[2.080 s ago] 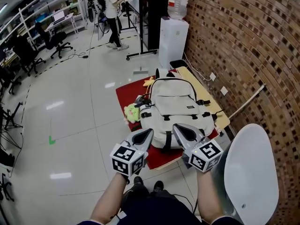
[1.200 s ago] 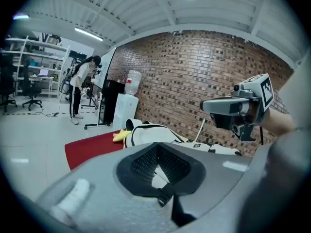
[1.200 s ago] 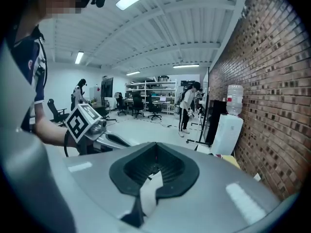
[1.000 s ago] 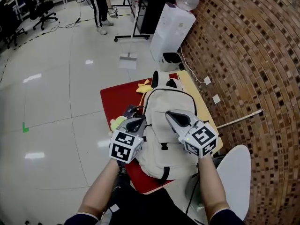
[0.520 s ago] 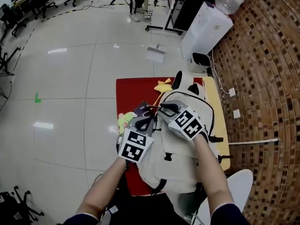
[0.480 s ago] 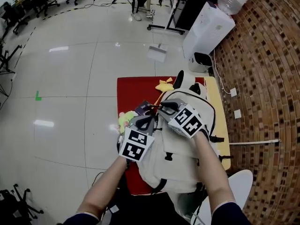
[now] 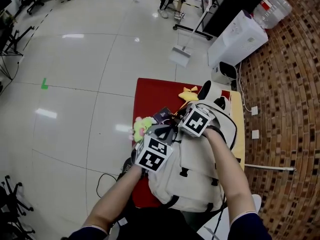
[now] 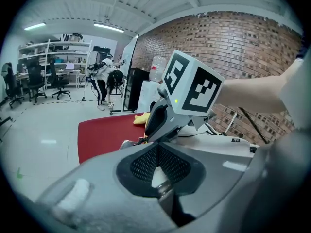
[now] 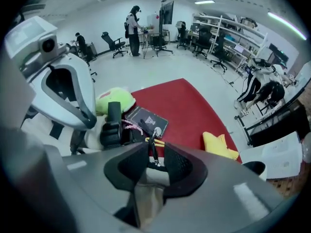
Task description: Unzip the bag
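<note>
Right tool (image 9: 151, 163) closes on the zipper pull (image 9: 152, 150); left tool (image 8: 158, 173) pinches fabric of the cream bag (image 7: 200, 174) on the red worktop (image 7: 150, 91). It is likely soft and floppy, so it needs bracing beside the zip.

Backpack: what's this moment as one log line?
task: unzip | left gripper: shut on backpack | right gripper: shut on zipper pull

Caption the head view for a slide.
Left gripper and right gripper meet at a backpack's top on a red mat.
</note>
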